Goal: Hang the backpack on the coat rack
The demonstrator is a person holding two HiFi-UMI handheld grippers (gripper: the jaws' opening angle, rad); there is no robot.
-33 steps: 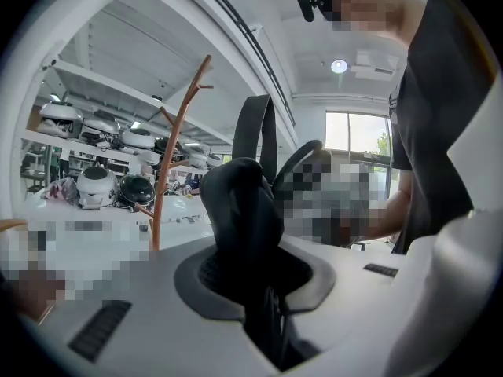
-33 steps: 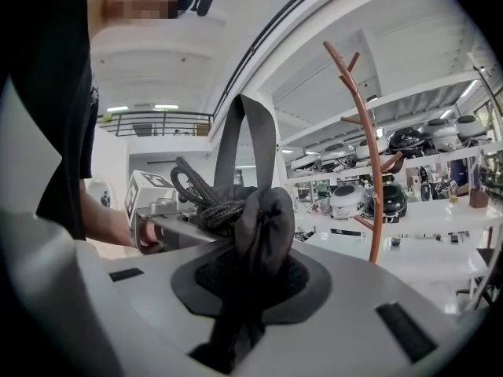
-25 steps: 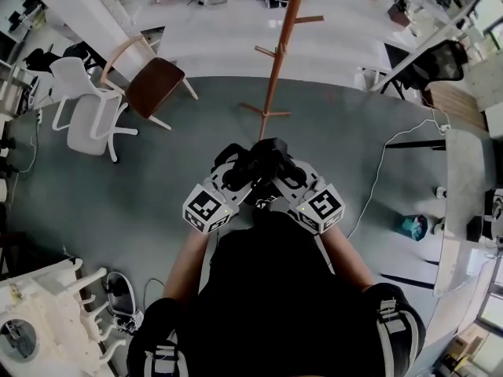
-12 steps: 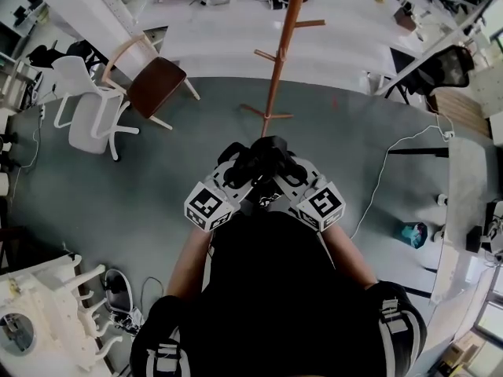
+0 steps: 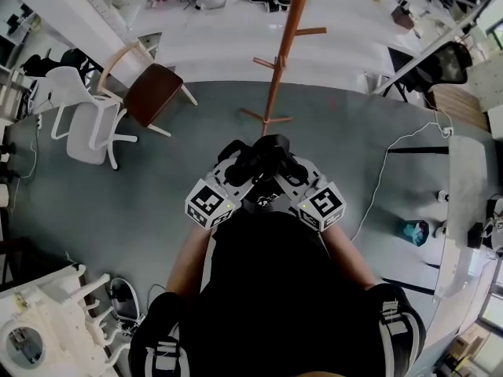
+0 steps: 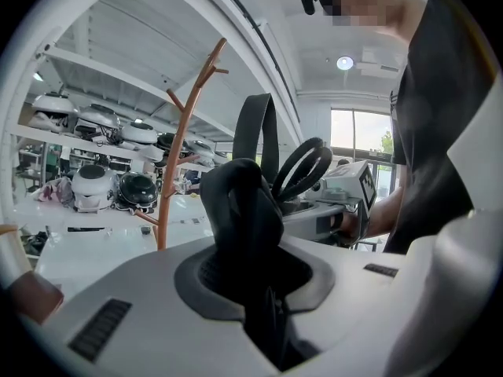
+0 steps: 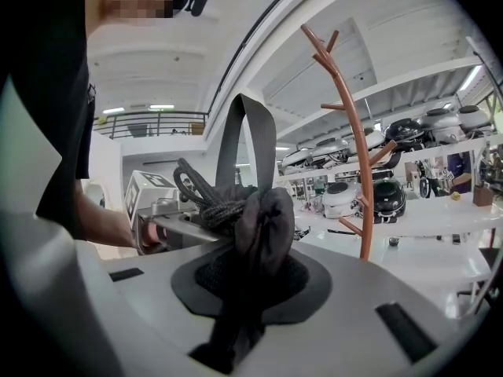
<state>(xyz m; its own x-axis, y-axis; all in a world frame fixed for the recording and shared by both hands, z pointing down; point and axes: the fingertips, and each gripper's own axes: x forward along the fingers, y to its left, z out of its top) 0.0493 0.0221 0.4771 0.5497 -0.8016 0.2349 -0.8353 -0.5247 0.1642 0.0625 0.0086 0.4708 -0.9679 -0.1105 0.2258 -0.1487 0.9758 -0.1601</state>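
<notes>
— Where is the backpack (image 5: 263, 157)?

— In front of the person, held up off the grey floor (image 5: 157, 179). In the head view it shows as a black bunch between the two grippers.

— What is the left gripper (image 6: 251, 277) doing?

— Its jaws are nearly together, pinched on a thick fold of the pack's black fabric. The fold rises straight out of the narrow gap between them. A grey webbing loop (image 6: 255, 132) stands up behind it.

— And the right gripper (image 7: 240, 297)?

— It is the same there. Its jaws are clamped on another wad of black fabric, with only the cloth filling the gap. A dark braided cord (image 7: 206, 199) lies against the wad on its left. The grey loop rises behind it in that view too.

— How do the two grippers sit?

— They are side by side, tips angled toward each other, and the marker cubes face the person. Each one shows up in the other's view.

— Where is the rack (image 5: 277, 69)?

— It stands ahead of the grippers, a brown pole with short angled pegs, its feet on the floor. The pack is apart from it and touches no peg, so nothing hangs there yet.

— Is anything else nearby?

— A brown-seated chair (image 5: 153, 93) and a white chair (image 5: 86, 120) stand to the left.
</notes>
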